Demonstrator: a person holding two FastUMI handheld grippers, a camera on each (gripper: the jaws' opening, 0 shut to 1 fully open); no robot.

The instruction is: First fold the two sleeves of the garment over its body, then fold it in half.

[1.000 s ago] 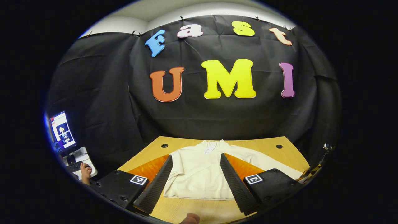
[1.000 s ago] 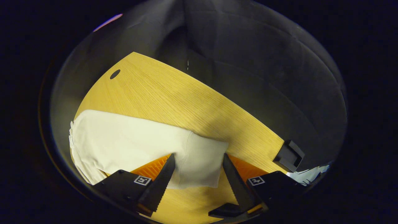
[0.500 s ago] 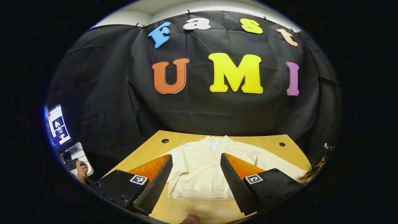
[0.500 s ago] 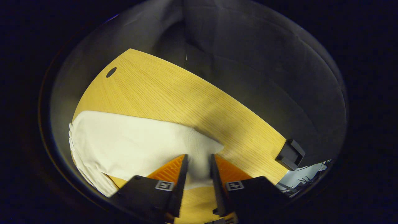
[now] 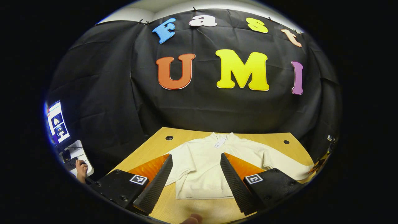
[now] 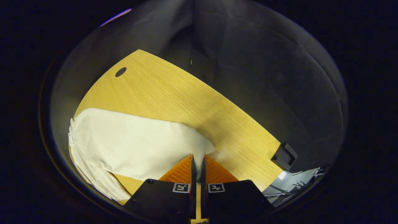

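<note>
- right claw (image 6: 197, 169), lower centre of the right gripper view: jaws have closed in from wide apart a second ago and are now clamped on the ribbed cuff (image 6: 200, 147) of the garment's right sleeve (image 6: 130, 140)
- cuff fabric has bunched into the narrow gap between the fingers; it lay flat on the worktop (image 6: 186, 102) a second ago
- sleeve runs from the cuff toward the left edge of that frame, lying on the worktop; the end at the claw looks slightly lifted, hard to be sure through the fisheye
- left claw (image 5: 196, 179), bottom of the left gripper view: jaws wide apart, holding nothing, hanging above the near edge of the worktop
- left view has backed off a bit over the last second: the garment (image 5: 214, 165) sits smaller and further up the frame
- garment lies flat, centre of the worktop, collar and tag toward the black wall, hem toward the camera
- in the left gripper view the sleeve on the right side of the frame stretches out toward the worktop's right edge; the sleeve on the left side appears tucked in along the body
- meaning: grip on the right sleeve is made, so that sleeve is ready to be carried over the body
- half fold not visible; body lies full length
</note>
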